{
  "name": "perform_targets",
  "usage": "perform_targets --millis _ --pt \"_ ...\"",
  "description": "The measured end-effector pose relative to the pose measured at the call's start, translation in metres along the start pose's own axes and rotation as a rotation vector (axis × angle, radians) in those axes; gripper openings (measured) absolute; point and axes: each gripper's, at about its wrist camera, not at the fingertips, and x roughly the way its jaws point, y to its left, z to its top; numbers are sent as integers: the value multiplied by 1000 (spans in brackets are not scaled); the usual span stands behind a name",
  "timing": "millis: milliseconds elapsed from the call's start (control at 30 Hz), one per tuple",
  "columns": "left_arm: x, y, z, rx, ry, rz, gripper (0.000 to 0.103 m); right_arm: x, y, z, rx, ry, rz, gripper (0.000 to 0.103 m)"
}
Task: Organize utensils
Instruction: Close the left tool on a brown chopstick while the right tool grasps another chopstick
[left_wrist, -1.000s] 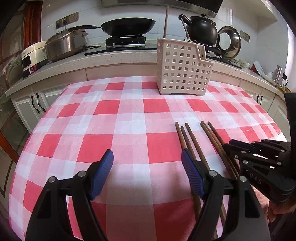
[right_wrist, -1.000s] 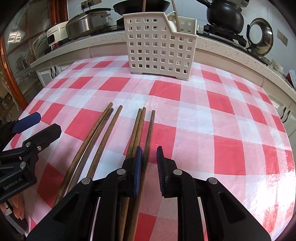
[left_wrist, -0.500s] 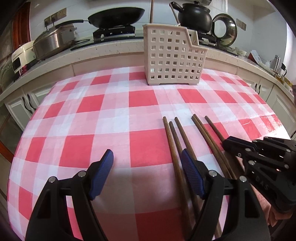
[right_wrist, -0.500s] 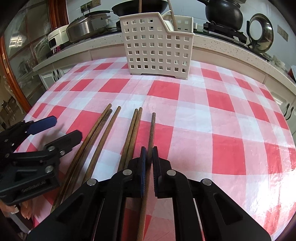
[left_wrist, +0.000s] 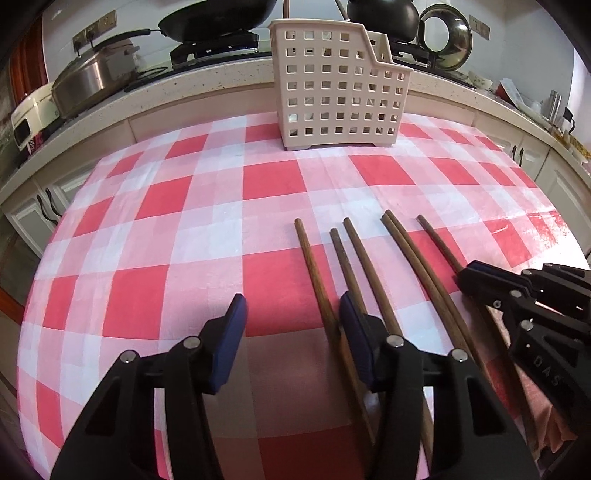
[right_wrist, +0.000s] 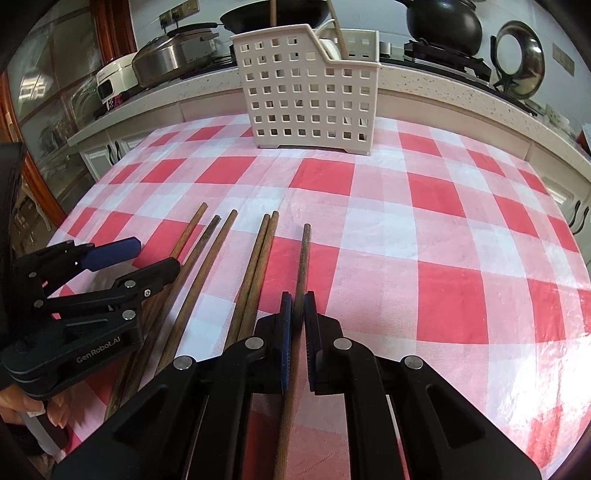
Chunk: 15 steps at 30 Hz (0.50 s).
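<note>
Six wooden chopsticks lie on the checked bench, near of the white basket (right_wrist: 310, 88); the right gripper (right_wrist: 297, 321) has just clamped its jaws on the rightmost chopstick (right_wrist: 303, 254) for lifting, while the left gripper (left_wrist: 291, 325), jaws half-open and closing, straddles the leftmost chopstick (left_wrist: 314, 273).

Six wooden chopsticks (right_wrist: 218, 266) flat, one slotted basket (right_wrist: 310, 88).

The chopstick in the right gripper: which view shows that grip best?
The right wrist view: the chopstick runs straight between the right gripper, whose blue pads are shut on it. In the left wrist view the same chopstick lies farthest right, and the right gripper covers the place where it is held.
</note>
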Motion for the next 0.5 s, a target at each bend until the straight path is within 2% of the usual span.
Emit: perform_targets --millis 133,300,333,500 --pt "1 -4 2 21 -4 -15 41 3 4 3 -30 5 -18 8" --pt "0 -13 1 60 -14 -34 17 5 7 5 -66 4 -35 8" --pt "-1 -13 1 62 -16 -35 9 5 7 4 -66 3 -34 7" --pt "-2 -9 -1 44 -21 -62 7 -1 1 5 -41 -25 -14 7"
